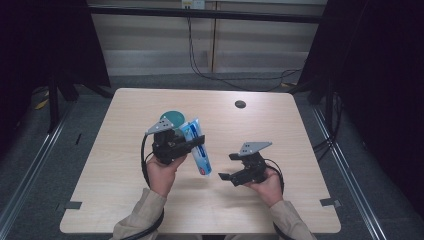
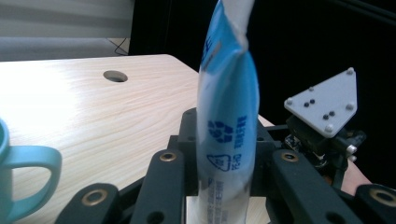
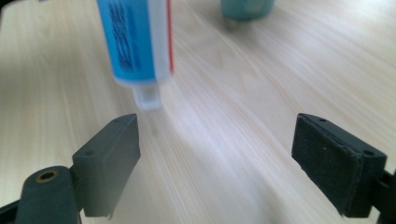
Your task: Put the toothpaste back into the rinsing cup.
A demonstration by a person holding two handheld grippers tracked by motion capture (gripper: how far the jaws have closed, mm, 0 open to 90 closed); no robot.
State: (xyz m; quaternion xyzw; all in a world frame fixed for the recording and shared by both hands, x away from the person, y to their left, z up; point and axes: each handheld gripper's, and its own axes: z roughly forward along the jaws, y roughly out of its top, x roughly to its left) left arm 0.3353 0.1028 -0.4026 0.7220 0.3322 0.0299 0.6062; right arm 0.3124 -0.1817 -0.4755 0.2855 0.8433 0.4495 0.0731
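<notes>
Above the wooden table (image 1: 125, 195), left gripper (image 1: 192, 145) clamps the toothpaste tube (image 1: 197, 145).

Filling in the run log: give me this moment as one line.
left hand-held gripper: shut on toothpaste tube | right hand-held gripper: open, empty, beside the tube's nozzle | teal mug: on table

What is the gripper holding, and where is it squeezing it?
The left gripper is shut on the blue toothpaste tube, squeezing its middle. The right gripper is open and holds nothing.
</notes>
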